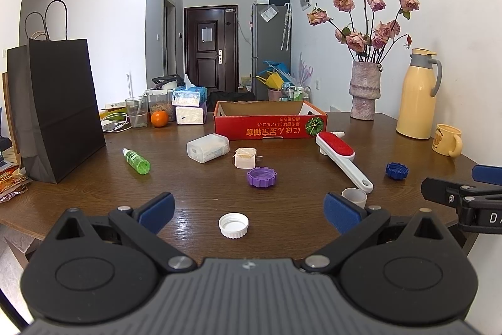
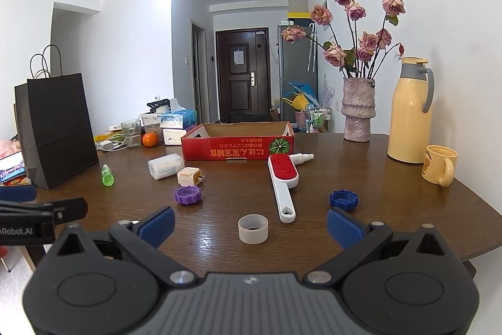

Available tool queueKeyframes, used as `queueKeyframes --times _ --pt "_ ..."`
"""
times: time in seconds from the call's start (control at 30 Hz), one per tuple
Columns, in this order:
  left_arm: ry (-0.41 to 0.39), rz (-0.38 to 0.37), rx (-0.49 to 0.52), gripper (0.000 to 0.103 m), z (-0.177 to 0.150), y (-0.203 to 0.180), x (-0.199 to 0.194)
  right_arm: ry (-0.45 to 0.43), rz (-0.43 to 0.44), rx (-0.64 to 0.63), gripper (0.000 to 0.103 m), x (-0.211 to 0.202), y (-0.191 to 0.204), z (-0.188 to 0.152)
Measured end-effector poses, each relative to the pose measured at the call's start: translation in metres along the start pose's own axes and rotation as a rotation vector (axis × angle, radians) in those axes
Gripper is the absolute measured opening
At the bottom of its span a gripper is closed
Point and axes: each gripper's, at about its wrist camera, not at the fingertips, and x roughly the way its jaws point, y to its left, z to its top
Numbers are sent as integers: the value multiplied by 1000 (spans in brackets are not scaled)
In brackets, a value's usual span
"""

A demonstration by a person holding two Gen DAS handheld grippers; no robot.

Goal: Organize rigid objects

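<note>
Both hand-held grippers hover released over the brown wooden counter [image 1: 282,203]: the left hand-held gripper [image 1: 249,214] brackets a white ribbed plastic cap [image 1: 233,225], the right hand-held gripper [image 2: 251,225] a short grey plastic ring [image 2: 253,229]. Best to lower squarely, pinch each across its width, then carry it to the empty red cardboard box [image 2: 237,144], printed with inverted East Asian script. "Robot.AI" marks the left gripper's side.
</note>
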Motion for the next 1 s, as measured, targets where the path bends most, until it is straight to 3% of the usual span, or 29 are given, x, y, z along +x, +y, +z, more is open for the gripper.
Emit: queueKeyframes --times 1.0 --pt "-4 -1 -1 103 4 -2 -2 -7 5 -10 103 -3 6 4"
